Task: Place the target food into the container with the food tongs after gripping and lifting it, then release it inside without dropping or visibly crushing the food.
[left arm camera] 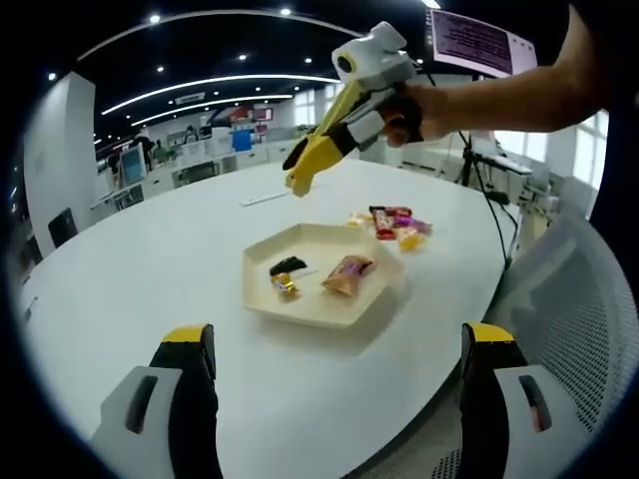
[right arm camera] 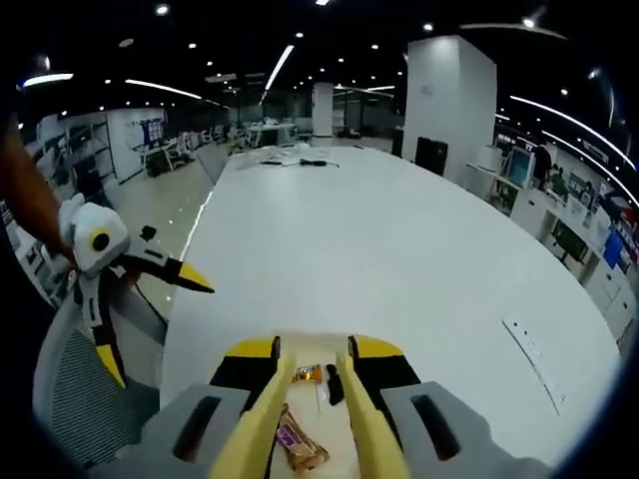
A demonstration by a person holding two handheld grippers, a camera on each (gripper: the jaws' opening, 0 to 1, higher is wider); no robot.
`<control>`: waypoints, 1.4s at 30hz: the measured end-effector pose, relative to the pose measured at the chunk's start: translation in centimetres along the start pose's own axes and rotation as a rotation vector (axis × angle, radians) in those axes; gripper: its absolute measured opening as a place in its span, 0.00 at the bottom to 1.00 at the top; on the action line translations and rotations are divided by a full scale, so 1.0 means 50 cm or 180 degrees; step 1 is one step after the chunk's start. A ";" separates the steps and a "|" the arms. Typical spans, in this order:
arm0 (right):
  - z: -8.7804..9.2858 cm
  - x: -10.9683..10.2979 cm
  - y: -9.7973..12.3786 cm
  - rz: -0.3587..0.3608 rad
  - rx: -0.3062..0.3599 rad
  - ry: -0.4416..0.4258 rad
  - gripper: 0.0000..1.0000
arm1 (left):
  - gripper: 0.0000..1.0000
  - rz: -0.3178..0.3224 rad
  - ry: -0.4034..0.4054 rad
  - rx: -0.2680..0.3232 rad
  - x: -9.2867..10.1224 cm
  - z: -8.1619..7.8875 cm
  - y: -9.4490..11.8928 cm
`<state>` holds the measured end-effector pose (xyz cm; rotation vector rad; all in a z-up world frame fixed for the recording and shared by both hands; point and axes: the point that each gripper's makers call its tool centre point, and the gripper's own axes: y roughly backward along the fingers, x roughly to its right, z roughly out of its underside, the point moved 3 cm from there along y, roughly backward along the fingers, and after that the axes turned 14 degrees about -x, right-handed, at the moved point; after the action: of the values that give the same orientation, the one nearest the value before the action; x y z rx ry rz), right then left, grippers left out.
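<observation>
Fig. | L tool (left arm camera: 339,399): jaws wide, empty, held back near desk (left arm camera: 150,269) edge | R tool (left arm camera: 298,180): clamps yellow tongs (right arm camera: 305,419), tips nearly closed, nothing between, hovering over tray (left arm camera: 262,299) | wrapped snack (left arm camera: 347,275) lies in tray; spare snacks (left arm camera: 394,224) just beyond, far right.

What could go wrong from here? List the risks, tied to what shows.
1. The loose snacks lie packed in a tight pile beyond the tray, so the tongs may pinch two at once or scatter them.
2. The left claw is open and off the tray, so a bump from the tongs could slide it on the table.
3. The right claw grips the tongs far from their tips, so squeeze force may be hard to judge, risking crushing.
</observation>
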<state>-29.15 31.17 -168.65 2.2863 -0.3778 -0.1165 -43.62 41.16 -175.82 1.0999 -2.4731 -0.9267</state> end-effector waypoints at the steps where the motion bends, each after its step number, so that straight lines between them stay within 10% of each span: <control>1: 0.002 0.003 0.002 0.0031 0.0001 0.0035 0.26 | 0.99 -0.0002 -0.0004 0.0004 0.000 0.000 0.000; 42: 0.151 0.125 0.157 0.0236 -0.0018 -0.0042 0.28 | 0.98 -0.0017 0.0025 -0.0006 -0.001 -0.001 0.002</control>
<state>-26.58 18.90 -167.77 2.2639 -0.4681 -0.0947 -43.62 41.21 -175.72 1.1078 -2.4637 -0.9243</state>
